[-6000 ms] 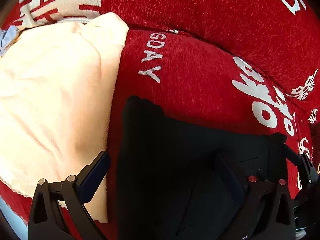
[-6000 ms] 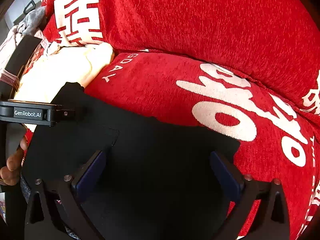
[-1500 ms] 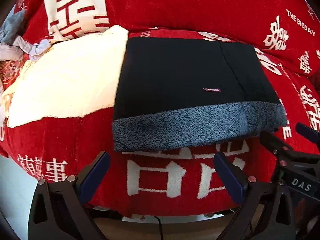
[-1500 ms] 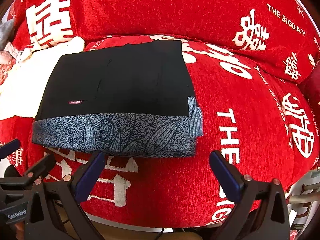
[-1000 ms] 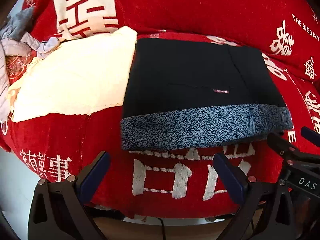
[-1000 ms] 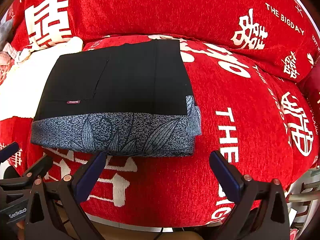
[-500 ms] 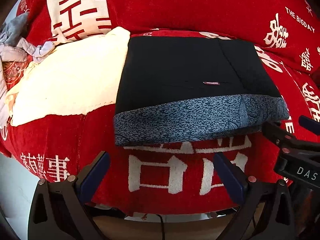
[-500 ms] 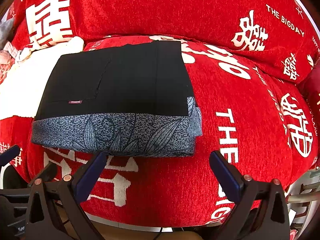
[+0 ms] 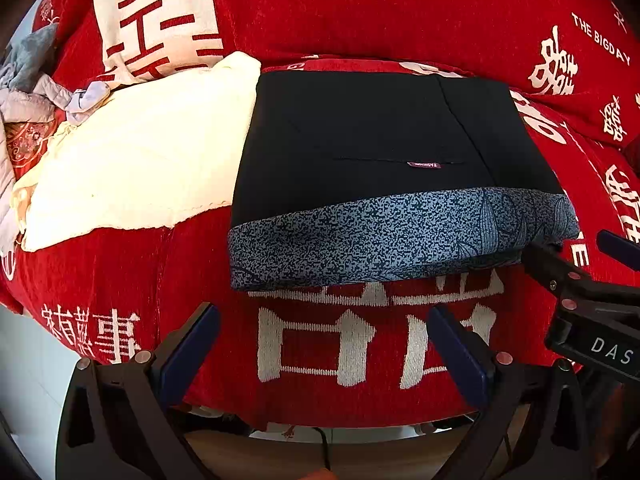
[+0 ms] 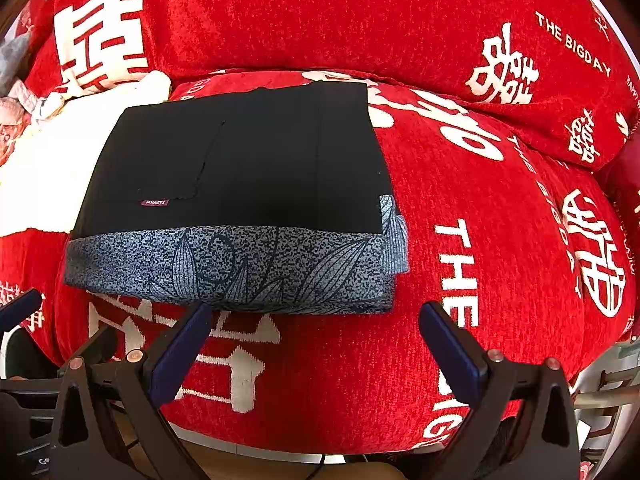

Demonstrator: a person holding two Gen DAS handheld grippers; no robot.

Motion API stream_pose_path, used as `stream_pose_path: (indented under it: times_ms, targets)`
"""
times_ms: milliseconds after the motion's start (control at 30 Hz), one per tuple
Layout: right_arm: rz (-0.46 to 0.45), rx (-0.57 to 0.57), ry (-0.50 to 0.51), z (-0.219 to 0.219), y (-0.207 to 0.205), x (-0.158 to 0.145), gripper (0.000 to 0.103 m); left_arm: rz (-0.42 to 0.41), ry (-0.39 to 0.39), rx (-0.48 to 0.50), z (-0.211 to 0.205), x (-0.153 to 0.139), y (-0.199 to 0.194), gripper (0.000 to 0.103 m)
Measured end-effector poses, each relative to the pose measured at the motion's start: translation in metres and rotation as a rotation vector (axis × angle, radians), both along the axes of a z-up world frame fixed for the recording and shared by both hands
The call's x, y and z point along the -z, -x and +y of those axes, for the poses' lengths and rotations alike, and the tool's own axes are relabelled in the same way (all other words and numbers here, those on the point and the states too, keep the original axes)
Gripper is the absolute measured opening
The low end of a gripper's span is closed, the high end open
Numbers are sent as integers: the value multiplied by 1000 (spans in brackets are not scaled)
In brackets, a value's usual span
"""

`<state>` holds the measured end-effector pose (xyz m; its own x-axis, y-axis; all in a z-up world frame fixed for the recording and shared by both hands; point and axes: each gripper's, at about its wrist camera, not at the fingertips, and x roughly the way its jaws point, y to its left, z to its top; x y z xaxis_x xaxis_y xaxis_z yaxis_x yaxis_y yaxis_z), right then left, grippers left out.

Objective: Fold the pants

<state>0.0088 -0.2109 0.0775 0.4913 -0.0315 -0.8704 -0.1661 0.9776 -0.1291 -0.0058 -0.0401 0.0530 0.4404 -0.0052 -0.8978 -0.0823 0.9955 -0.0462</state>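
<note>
Grippers hover level and wide open, holding nothing: left gripper (image 9: 320,340), right gripper (image 10: 316,332). Folded pants (image 10: 240,196) lie just ahead of both, flat on the red sofa (image 10: 500,240), beside a cream cloth (image 9: 132,160) to their left.

Pants (image 9: 392,168): on the cushion (image 9: 320,344) — ahead of both jaws
Towel (image 9: 132,160): left of pants, touching
Backrest (image 10: 320,16): behind pants
</note>
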Motion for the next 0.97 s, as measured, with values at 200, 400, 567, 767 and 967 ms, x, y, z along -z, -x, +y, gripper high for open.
stream_pose_path:
  times_ms: [200, 400, 567, 767, 967]
  targets:
    - [1, 0, 0, 0, 0, 0, 103, 2, 3, -2, 1, 1, 0, 103]
    - [2, -4, -1, 1, 0, -1, 103, 7, 7, 0, 1, 1, 0, 103]
    - [2, -5, -1, 1, 0, -1, 103, 12, 18, -1, 2, 2, -1, 103]
    - [1, -2, -3, 2, 0, -1, 103, 14, 25, -4, 2, 2, 0, 103]
    - [7, 1, -4, -2, 7, 2, 103, 17, 24, -7, 3, 6, 6, 103]
